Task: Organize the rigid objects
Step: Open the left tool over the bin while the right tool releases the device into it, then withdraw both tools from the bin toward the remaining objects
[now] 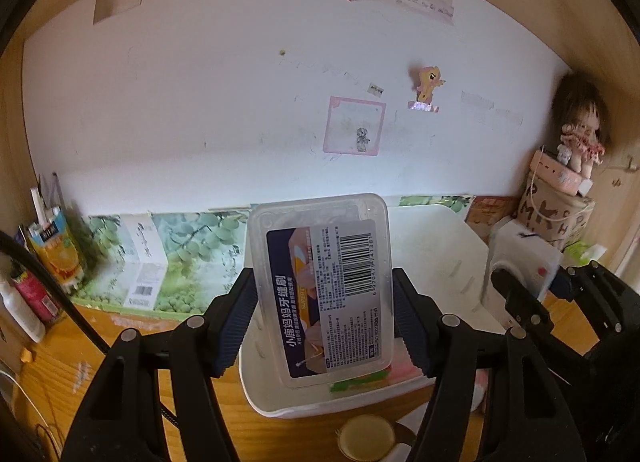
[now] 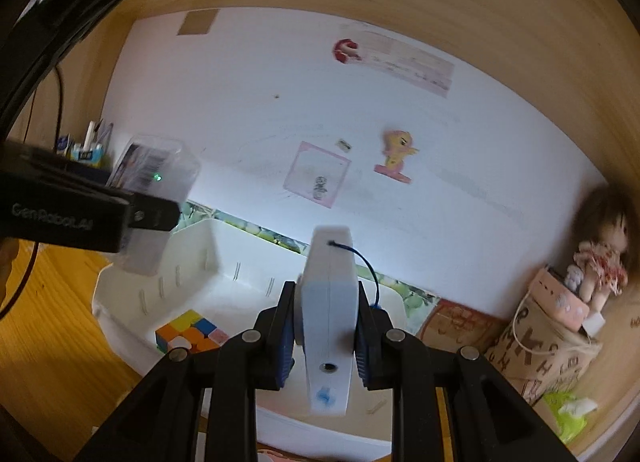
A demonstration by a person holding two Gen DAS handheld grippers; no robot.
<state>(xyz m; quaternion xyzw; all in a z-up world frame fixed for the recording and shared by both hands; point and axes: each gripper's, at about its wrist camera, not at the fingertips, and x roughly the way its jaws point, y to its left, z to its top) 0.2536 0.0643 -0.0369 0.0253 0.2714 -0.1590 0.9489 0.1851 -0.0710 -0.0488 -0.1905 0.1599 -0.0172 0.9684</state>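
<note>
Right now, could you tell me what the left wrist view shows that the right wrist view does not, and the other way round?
Only the left wrist view shows the barcode label face of the clear plastic box clamped in the left gripper, and an orange juice carton at the left.

Only the right wrist view shows the puzzle cube lying in the white bin, and the white flat case edge-on, clamped in the right gripper.

Both show the bin, the clear box, the white case, the wall stickers and the doll.

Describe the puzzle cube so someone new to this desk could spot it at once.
Find the white bin on the wooden desk, in front of the white wall. The puzzle cube sits on the bin's floor near its front left corner. It is the only multicoloured block there, with orange, yellow, blue and pink squares.
</note>
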